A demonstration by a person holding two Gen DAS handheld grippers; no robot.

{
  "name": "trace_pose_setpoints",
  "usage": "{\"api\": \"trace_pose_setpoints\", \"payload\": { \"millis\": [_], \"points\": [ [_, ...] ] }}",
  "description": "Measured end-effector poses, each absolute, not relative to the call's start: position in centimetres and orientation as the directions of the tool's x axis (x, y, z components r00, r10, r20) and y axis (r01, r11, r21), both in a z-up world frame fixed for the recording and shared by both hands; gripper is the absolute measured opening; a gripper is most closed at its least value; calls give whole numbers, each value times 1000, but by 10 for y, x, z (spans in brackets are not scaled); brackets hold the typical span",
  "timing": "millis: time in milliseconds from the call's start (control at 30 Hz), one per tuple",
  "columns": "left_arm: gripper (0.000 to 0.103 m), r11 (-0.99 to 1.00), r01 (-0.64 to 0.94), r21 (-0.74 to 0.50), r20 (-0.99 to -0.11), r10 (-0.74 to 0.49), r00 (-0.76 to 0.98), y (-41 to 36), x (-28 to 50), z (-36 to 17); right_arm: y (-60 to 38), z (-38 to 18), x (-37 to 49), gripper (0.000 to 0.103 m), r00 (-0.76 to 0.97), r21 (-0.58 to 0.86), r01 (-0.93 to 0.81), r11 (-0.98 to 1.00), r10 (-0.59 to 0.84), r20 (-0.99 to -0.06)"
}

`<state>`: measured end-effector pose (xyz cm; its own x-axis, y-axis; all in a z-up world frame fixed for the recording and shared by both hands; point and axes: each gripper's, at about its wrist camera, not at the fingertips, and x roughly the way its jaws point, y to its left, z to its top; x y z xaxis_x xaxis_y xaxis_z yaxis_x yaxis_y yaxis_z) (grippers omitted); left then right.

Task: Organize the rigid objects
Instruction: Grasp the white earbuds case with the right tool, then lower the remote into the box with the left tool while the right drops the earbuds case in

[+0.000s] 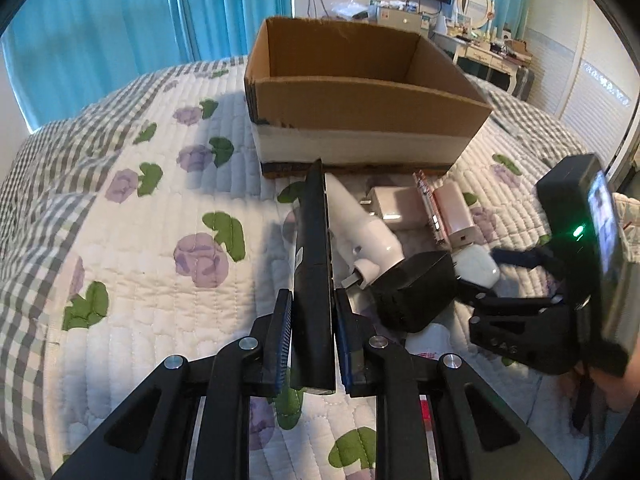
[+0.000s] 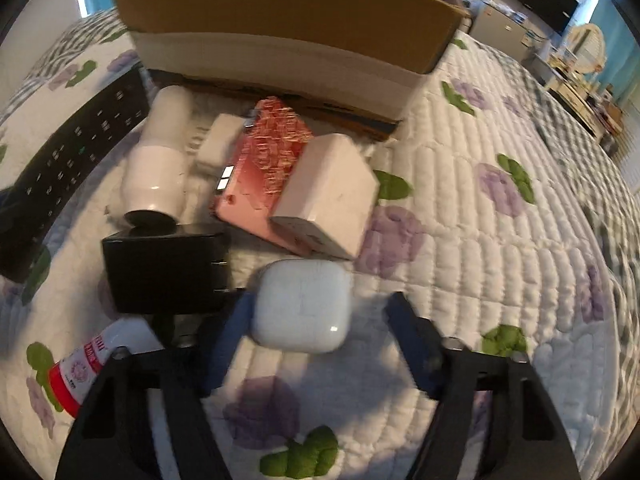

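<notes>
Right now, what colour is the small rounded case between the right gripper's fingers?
White; the rounded case shows best in the right wrist view.

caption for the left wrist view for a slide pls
Left gripper clamps a black remote edge-up before an open cardboard box on a quilted bed.

At twelve o'clock I see a matt brown cardboard box (image 1: pixel 360 96); around it, soft quilted cotton bedspread (image 1: pixel 140 280). At my right, a glossy white plastic earbud case (image 2: pixel 302 304); at nine o'clock, a matt black remote (image 2: pixel 76 160).
</notes>
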<state>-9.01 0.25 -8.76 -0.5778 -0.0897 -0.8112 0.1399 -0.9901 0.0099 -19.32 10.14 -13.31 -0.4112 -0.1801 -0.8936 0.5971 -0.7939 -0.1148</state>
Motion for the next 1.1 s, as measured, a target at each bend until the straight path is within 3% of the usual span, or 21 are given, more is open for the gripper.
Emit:
{"api": "trace_pose_setpoints", "payload": {
  "millis": [33,267,800,967,1100],
  "points": [
    [20,-990,138,8,-807,-88,-585,3,-88,-84,100,-135,-191,50,-403,-110,611,-784,-189,-895],
    [20,-994,105,16,-758,-80,-648,12,-77,-51,100,-109,-168,50,-512,-181,605,-776,-204,-835],
    [20,-997,73,1,-609,-58,-791,2,-128,59,93,55,-196,50,-661,-151,599,-786,-380,-647],
    [20,-996,88,30,-583,-89,-808,-6,-163,78,70,67,-232,50,-669,-155,602,-783,-388,-634],
    [20,-995,89,55,-578,-104,-809,-9,-183,79,45,45,-275,50,-635,-132,604,-786,-374,-676]
  ]
}}
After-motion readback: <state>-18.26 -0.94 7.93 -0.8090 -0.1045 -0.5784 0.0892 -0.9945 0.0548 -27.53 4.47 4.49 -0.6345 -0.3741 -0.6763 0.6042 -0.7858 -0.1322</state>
